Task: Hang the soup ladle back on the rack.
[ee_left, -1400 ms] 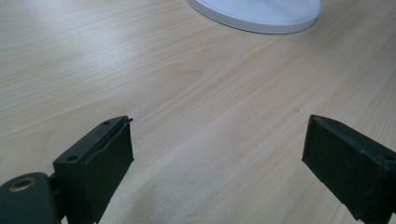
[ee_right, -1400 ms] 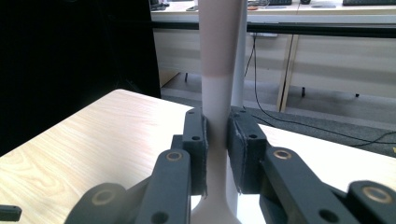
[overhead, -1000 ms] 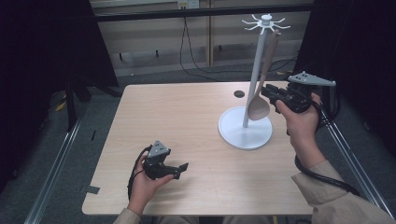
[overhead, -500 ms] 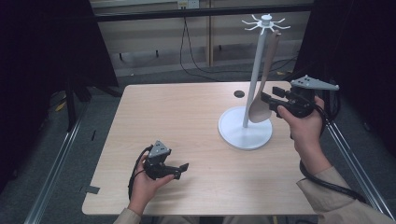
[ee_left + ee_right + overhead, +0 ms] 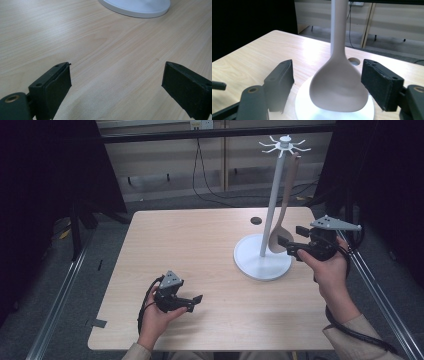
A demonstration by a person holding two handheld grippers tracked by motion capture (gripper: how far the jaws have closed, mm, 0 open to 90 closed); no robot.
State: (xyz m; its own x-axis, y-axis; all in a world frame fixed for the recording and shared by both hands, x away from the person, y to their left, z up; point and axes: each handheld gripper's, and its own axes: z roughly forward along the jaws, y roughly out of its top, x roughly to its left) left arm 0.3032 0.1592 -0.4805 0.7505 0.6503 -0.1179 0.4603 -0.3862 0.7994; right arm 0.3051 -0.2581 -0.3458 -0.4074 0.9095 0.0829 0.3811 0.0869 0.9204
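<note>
Now: right gripper [image 5: 289, 246] open astride spoon [image 5: 339, 90] | left gripper [image 5: 196, 303] open, empty

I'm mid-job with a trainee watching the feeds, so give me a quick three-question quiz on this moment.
1. True or false: the right tool is already clamped shut on the spoon.
2. Multiple choice: the spoon hangs from (a) a wall rail, (b) the hooks at the top of the white stand, (c) the left tool.
3. Short answer: what lies between the left tool's jaws in the left gripper view?

Key
1. False. Its jaws stand apart on either side of the spoon's bowl, with gaps showing.
2. b. The handle runs up to the hooks at the stand's top.
3. Nothing but bare table; the jaws are open, and the stand's base is farther off.
</note>
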